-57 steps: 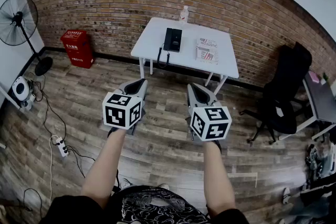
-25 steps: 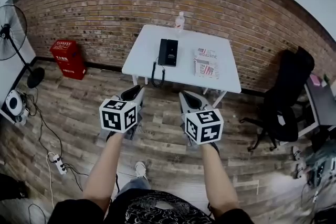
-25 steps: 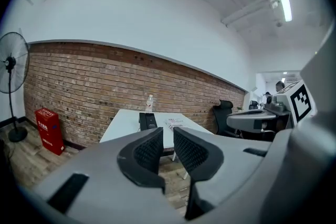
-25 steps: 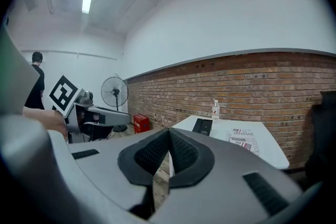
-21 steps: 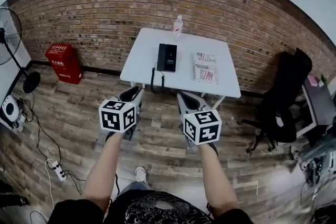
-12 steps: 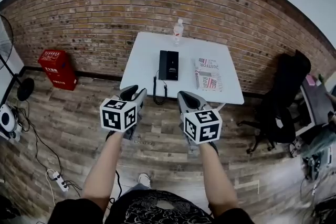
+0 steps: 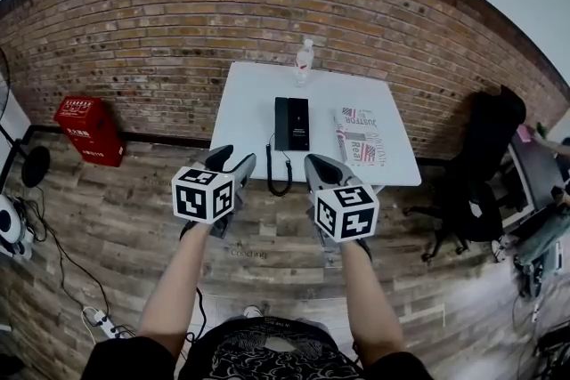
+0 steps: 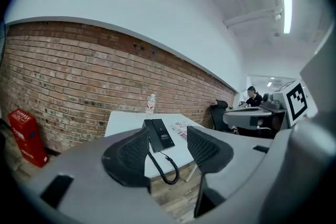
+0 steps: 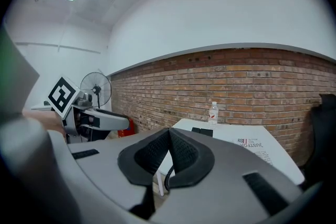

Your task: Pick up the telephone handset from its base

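The black telephone (image 7: 291,123) lies on the white table (image 7: 252,98), its handset resting on the base and its coiled cord (image 7: 278,175) hanging over the front edge. Both grippers hover short of the table, above the wooden floor. My left gripper (image 7: 231,161) points at the phone (image 8: 159,135); its jaws are opening with nothing between them, and the phone and cord (image 8: 167,169) show through the gap. My right gripper (image 7: 319,165) is shut and empty, its pads meeting in the right gripper view (image 9: 169,137), with the phone (image 9: 202,131) beyond them.
A water bottle (image 7: 305,60) stands at the table's far edge and a newspaper (image 7: 361,136) lies right of the phone. A red box (image 7: 85,129) sits by the brick wall at the left. A black office chair (image 7: 476,165) stands to the right.
The table and phone have come nearer and more central as both grippers moved toward them. The left gripper's jaws have opened; the right gripper's jaws stay shut.
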